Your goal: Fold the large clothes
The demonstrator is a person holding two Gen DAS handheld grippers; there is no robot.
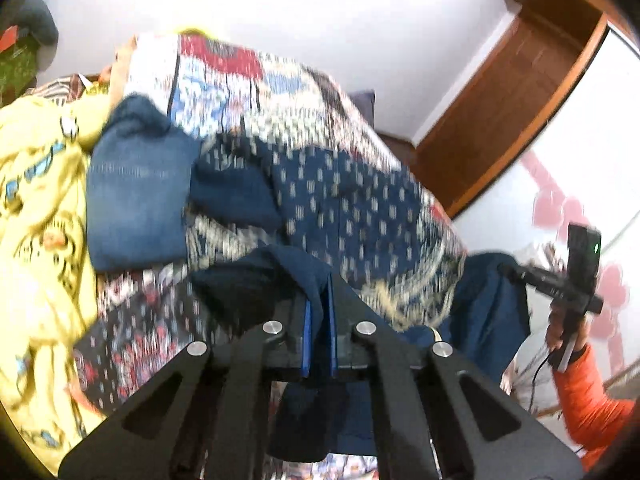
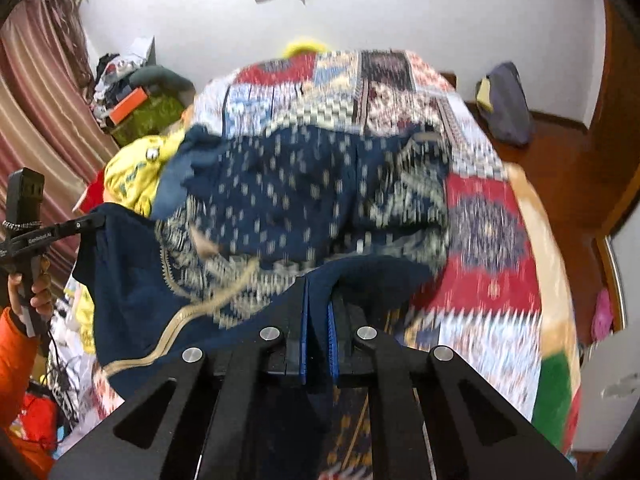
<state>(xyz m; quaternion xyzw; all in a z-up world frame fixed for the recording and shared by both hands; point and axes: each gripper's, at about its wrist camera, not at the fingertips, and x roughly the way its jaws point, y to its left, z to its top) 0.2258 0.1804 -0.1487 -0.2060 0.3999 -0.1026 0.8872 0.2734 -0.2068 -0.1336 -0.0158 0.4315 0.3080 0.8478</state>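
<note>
Left wrist view: your left claw (image 1: 320,320) and right claw (image 2: 319,328) clamp the navy garment (image 2: 280,184) over the bed (image 2: 492,240); folding is barely begun.

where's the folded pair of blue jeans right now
In the left wrist view, the folded blue denim jeans lie left of centre on the patchwork bedspread, beside the yellow printed blanket.

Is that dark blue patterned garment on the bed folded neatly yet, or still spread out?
Not folded. The garment lies rumpled on the bed, one edge pinched in the left gripper and right gripper.
</note>
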